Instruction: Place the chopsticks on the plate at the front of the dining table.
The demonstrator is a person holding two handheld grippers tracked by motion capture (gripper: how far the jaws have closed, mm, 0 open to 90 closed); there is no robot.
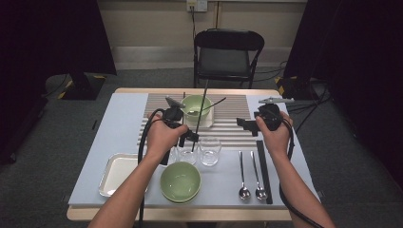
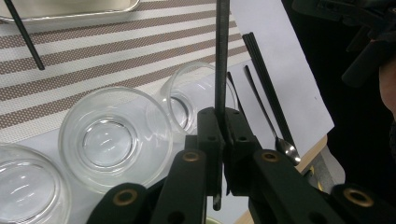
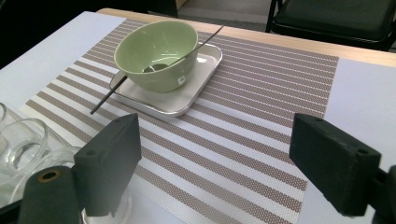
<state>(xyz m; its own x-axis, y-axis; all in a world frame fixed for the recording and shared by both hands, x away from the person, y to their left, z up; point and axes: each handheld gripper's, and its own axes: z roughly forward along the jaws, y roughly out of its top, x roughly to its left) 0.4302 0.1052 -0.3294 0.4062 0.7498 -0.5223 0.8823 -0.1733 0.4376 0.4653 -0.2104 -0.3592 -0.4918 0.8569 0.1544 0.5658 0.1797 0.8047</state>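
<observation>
From the high view: left gripper [image 1: 189, 135] held above the drinking glasses [image 1: 199, 152], jaws pinched on a thin black chopstick [image 1: 201, 111] that stands nearly upright and leans a little away, its top reaching as far as the folding chair [image 1: 227, 54] behind the table. Right gripper [image 1: 247, 124] held over the striped placemat [image 1: 228, 121], well apart from the left one, jaws spread and holding nothing. On the mat, a green bowl [image 1: 196, 107] sitting on a small white tray [image 1: 209, 118], with a second chopstick [image 1: 216, 103] propped across it. Nearer the person: another green bowl [image 1: 180, 182], an empty white tray [image 1: 119, 173] at its left, two spoons [image 1: 251, 178] and a black strip [image 1: 264, 171] at the right. From the left gripper view: jaws pressed together on the chopstick [image 2: 221, 70], gripped near its lower end – a short stub poking out below the pads; clear glasses [image 2: 114, 137] just beyond, then spoons [image 2: 268, 116] on the pale cloth [image 2: 289, 79], and the far gripper at the upper right. From the right gripper view: two black pads [image 3: 109, 163] wide apart with only placemat [image 3: 233, 140] between them; bowl [image 3: 156, 53] on its tray [image 3: 196, 91] farther off, chopstick [image 3: 154, 70] resting slantwise across the rim – lower tip down on the mat; glasses [image 3: 21, 144] at the left edge.
</observation>
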